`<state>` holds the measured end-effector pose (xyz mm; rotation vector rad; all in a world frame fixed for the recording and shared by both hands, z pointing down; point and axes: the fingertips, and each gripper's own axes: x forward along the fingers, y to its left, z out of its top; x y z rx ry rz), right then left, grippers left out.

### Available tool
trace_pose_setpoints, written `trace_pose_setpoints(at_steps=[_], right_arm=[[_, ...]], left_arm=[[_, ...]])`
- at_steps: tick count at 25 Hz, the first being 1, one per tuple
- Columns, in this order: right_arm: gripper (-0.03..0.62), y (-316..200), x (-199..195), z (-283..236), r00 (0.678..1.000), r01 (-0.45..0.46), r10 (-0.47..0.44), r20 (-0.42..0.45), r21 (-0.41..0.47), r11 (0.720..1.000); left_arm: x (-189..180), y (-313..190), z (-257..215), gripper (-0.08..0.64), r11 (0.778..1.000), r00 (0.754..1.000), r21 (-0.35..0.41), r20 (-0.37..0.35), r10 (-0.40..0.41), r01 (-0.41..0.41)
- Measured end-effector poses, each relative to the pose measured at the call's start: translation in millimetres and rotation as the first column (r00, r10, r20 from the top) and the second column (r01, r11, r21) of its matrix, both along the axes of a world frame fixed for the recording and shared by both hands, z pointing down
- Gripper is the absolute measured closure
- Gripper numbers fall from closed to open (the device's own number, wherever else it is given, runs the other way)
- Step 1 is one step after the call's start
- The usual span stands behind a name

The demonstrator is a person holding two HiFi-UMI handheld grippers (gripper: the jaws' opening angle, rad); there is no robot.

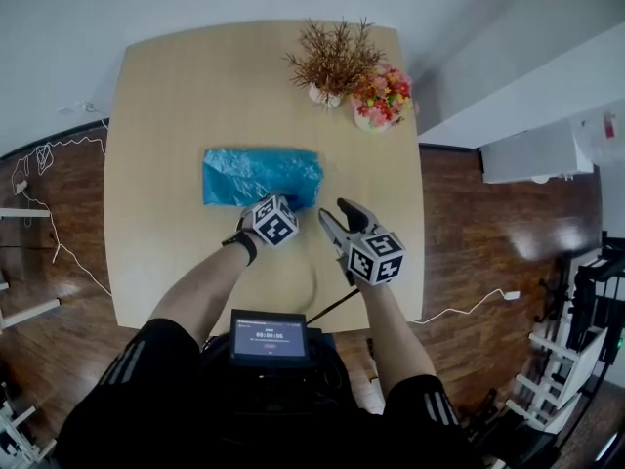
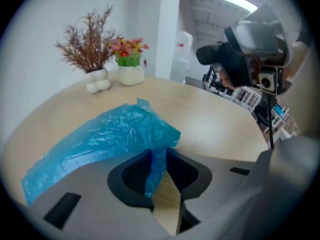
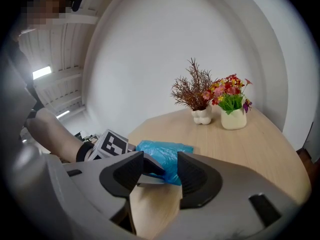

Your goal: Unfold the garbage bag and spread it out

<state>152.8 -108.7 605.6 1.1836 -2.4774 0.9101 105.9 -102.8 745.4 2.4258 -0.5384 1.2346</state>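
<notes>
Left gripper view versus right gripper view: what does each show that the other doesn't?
Only the left gripper view: the left gripper shut on a fold of the blue plastic garbage bag. Only the right gripper view: the right gripper, jaws open, and the left gripper's marker cube. Both: the bag, the wooden table, the white twig vase and flower pot.

The head view looks steeply down on the whole bench [image 1: 166,115] from high above the garbage bag [image 1: 262,175]. The left gripper view sits low at the bag's near corner, facing across it to the flower pot [image 2: 131,75] beyond (all three views share both); the right gripper view faces likewise from slightly farther back.
</notes>
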Motion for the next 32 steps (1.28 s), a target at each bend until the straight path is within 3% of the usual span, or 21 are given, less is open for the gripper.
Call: trace_pose_setpoints(at_steps=[7, 12, 19, 26, 32], right_arm=[[0.364, 0, -4, 11, 1.000, 0.012, -0.012, -0.005, -0.024, 1.000], [0.364, 1, -9, 24, 0.998, 0.036, -0.038, -0.052, -0.030, 0.999], [0.364, -2, -25, 58, 0.976, 0.133, -0.140, -0.165, -0.050, 0.990], [0.364, -25, -35, 100, 0.928, 0.170, -0.195, -0.319, -0.103, 0.980], [0.364, -28, -50, 120, 0.855, 0.214, -0.266, -0.445, -0.165, 0.963]], left_arm=[[-9, -15, -30, 0.560, 0.984, 0.971, -0.089, -0.166, -0.169, 0.156], [-17, -17, -37, 0.560, 0.986, 0.960, -0.054, -0.227, -0.163, 0.155], [-35, -15, -74, 0.560, 0.982, 0.932, 0.017, -0.320, -0.171, 0.186], [-52, -17, -106, 0.560, 0.970, 0.906, 0.073, -0.380, -0.187, 0.231], [-56, -16, -113, 0.560, 0.968, 0.908, 0.099, -0.379, -0.178, 0.231]])
